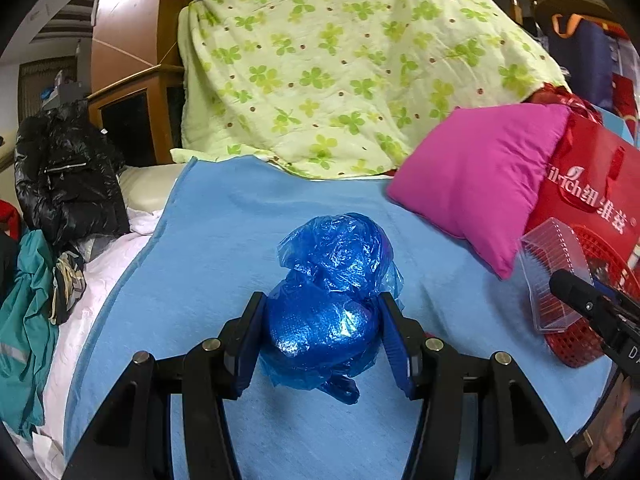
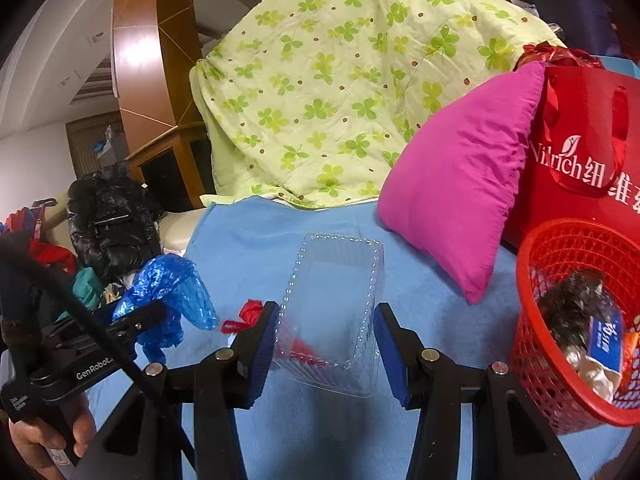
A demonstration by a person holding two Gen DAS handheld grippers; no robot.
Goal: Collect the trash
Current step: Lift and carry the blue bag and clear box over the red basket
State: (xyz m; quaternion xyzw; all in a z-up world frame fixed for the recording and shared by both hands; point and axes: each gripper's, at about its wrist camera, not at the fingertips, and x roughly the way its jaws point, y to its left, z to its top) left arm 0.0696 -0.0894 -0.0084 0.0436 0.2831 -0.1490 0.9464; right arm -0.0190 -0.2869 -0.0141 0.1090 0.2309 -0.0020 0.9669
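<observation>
My left gripper [image 1: 322, 330] is shut on a crumpled blue plastic bag [image 1: 336, 280] and holds it just above the blue blanket [image 1: 208, 240]. The bag also shows in the right wrist view [image 2: 168, 292], with the left gripper [image 2: 132, 316] at the left. My right gripper [image 2: 326, 336] grips a clear plastic clamshell box [image 2: 336, 300] between its pads; the box also shows in the left wrist view [image 1: 556, 272]. A red scrap [image 2: 248, 314] lies on the blanket by the box. A red mesh basket [image 2: 576, 320] with trash in it stands to the right.
A pink pillow [image 2: 456, 172] leans on a red paper bag [image 2: 580, 152] behind the basket. A green clover quilt [image 2: 340, 80] covers the back. A black jacket [image 1: 68, 176] and other clothes lie at the left edge.
</observation>
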